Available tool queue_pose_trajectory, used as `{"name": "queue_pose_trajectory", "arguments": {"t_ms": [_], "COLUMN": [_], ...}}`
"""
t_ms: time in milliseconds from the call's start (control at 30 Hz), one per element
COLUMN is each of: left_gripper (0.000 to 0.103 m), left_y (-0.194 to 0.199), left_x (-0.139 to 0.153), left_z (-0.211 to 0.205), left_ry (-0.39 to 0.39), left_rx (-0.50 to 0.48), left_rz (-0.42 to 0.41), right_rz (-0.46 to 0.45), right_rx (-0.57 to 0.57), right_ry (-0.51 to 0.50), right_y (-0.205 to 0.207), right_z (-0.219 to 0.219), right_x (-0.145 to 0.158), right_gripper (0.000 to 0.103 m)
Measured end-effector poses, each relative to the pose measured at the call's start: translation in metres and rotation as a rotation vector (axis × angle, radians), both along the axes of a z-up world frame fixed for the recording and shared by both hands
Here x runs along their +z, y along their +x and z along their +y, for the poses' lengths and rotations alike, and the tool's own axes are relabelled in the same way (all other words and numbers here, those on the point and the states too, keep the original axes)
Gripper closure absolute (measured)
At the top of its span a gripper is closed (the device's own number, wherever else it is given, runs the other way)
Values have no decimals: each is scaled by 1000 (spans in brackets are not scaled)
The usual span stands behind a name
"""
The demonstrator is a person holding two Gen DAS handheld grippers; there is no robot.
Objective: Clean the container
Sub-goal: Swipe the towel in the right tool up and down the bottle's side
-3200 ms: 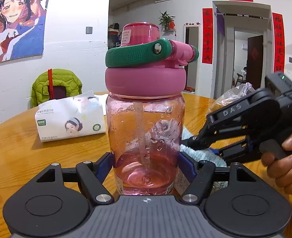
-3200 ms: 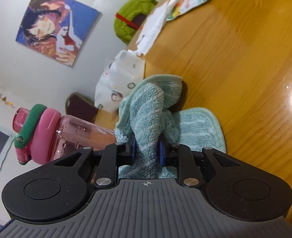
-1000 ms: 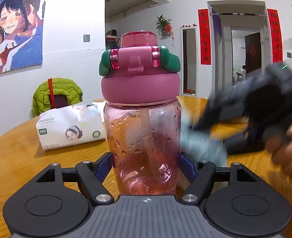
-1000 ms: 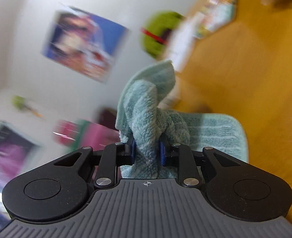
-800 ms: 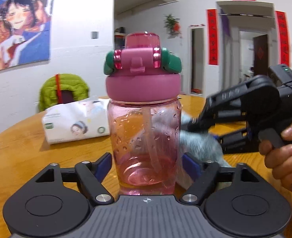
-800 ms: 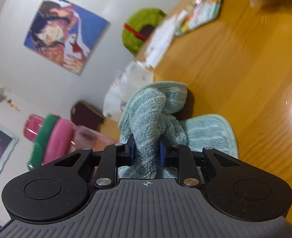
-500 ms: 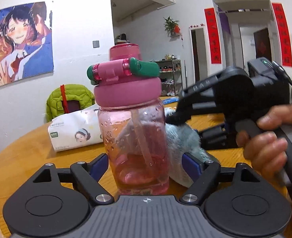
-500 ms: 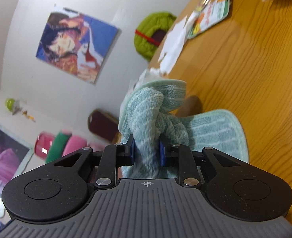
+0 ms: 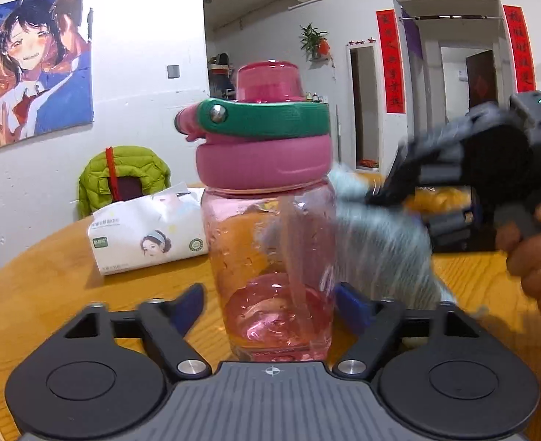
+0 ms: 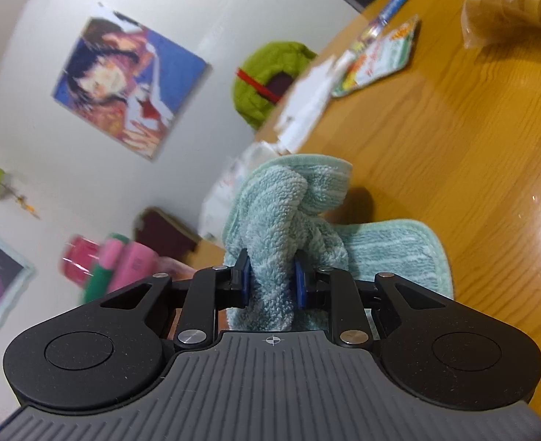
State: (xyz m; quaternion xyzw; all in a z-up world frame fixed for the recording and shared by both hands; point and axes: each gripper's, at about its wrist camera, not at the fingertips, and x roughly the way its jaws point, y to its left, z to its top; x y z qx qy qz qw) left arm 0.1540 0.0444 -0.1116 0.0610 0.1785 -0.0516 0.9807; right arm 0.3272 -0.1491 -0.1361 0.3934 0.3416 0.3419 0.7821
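The pink bottle [image 9: 270, 257] stands upright on the wooden tabletop [image 9: 49, 286], right between the left gripper's [image 9: 270, 308] blue-padded fingers [image 9: 187, 308]. There's a clear gap on the left-hand pad; the other pad sits just beside the bottle wall, so this claw is spread wide around the bottle, not clamped on it. The pink lid [image 9: 266, 161] is on, with the green carry loop [image 9: 266, 119] lying flat around the spout cap, and droplets cling to the inside of the clear wall.

Against the bottle's right side, a teal cloth [image 9: 380, 242] is pressed, blurred with motion. The right gripper [image 10: 270, 279] has its pads narrowed tight on a bunched fold of that cloth, the rest of it trailing down onto the tabletop. A hand [image 9: 538, 250] grips that tool's handle.

Behind the bottle toward the far left edge lies a white tissue pack [image 9: 149, 231]. A green jacket [image 9: 123, 176] hangs over a chair beyond the edge. In the right wrist view, leaflets [image 10: 380, 58] and a clear bag [image 10: 516, 3] lie farther out on the tabletop.
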Motion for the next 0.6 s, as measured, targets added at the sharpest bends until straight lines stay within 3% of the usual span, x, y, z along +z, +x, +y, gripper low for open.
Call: {"name": "queue_pose_trajectory", "arguments": {"t_ms": [100,233,333,433,533,600], "left_gripper": [35,35,35,35,35,35], "left_y": [5,7,8,8,8,9], "left_x": [0,0,1,2,2,2], "left_z": [2,2,1,1,1,1], "left_ry": [-8,-10,-12,-12,-12,-8], "left_rx": [-15,-23,-24,-20,-20,-19], "left_rz": [-4,-5,-5,-5,-5,-5], "right_rz": [-43,-42,66,126,55,-18], "right_rx": [47,102,89,93,59,60], "right_ry": [263,278,20,-114,-36,150], "right_y": [-3,-6,3,10,2,-4], "right_z": [-16,-7,12,22,12,-1], "right_x": [1,2,-10,-21,-9,-1], "right_gripper": [79,79,78,78,79,80]}}
